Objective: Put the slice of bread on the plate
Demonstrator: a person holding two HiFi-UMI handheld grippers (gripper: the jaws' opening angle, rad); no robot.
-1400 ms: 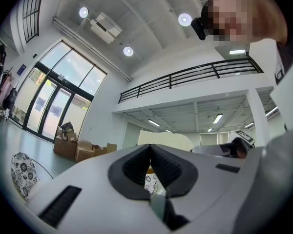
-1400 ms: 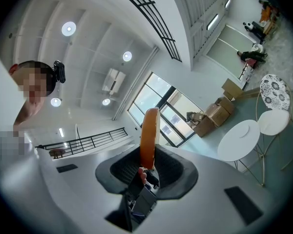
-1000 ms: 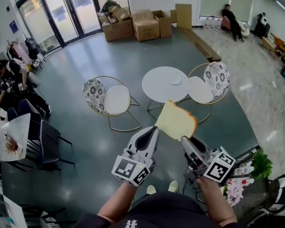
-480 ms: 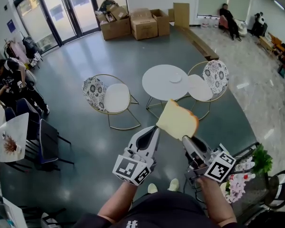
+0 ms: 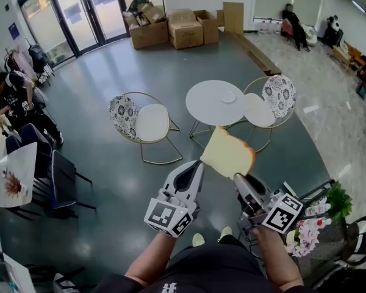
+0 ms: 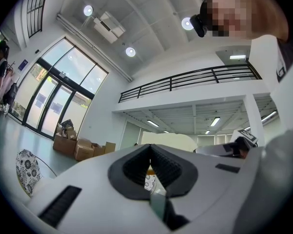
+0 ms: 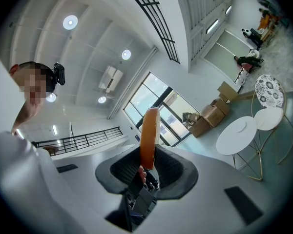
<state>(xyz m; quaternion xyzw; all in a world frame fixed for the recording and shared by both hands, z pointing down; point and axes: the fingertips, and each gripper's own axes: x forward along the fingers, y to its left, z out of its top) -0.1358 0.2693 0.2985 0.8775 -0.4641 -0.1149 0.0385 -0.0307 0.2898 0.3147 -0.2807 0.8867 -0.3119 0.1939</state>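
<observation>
A slice of bread [image 5: 227, 154] with a brown crust stands on edge in the air, and my right gripper [image 5: 239, 179] is shut on its lower corner. In the right gripper view the bread [image 7: 149, 135] rises edge-on from between the dark pads of the right gripper [image 7: 147, 165]. My left gripper [image 5: 196, 166] hangs just left of the slice, shut on nothing. The left gripper [image 6: 150, 167] shows only a thin slit between its pads, with the bread [image 6: 168, 140] beyond them. A small white plate [image 5: 228, 96] lies on the round white table [image 5: 210, 105] ahead of me.
Two wire chairs with patterned backs [image 5: 147, 124] [image 5: 265, 105] flank the table. Cardboard boxes [image 5: 171, 26] are stacked by the glass doors. Seated people [image 5: 12, 96] and dark chairs are at the left. A rack with flowers and a plant [image 5: 317, 224] stands at my right.
The room has shifted slightly in the head view as I step forward. Both grippers keep their pose and the bread stays gripped.
</observation>
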